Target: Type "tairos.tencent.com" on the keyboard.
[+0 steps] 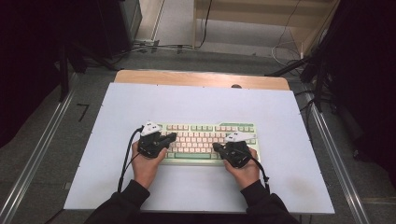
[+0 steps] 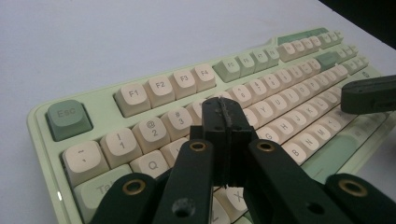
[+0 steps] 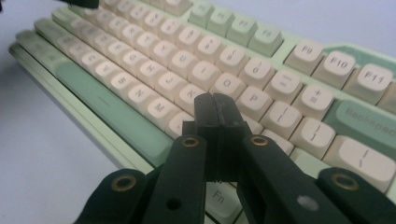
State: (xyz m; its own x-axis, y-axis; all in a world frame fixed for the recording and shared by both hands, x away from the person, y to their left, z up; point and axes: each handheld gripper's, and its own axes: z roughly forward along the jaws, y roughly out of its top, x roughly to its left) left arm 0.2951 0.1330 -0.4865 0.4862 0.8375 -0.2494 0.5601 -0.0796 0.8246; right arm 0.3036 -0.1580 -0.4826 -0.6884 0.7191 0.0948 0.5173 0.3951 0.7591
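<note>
One keyboard [image 1: 208, 142], two grippers, one pale surface [image 1: 196, 100]. The keyboard is a mechanical model with a mint-green case, cream keycaps and darker green caps on Esc, the space bar and Backspace; it lies flat near the front middle of the surface, its long side running across my view. My left gripper [image 1: 171, 137] rests over the keyboard's left end, held in my left hand [image 1: 146, 165], its tip pointing inward to the right; seen along its length in the left gripper view [image 2: 227, 119], its jaws are pressed together with nothing between them, above the number and upper letter rows. My right gripper [image 1: 217, 147] sits over the right end, held in my right hand [image 1: 245, 171], its tip pointing inward to the left; in the right gripper view [image 3: 215, 109] its jaws likewise meet, empty, poised above the letter keys near M and the space bar. Both forearms enter from the near edge in dark sleeves.
</note>
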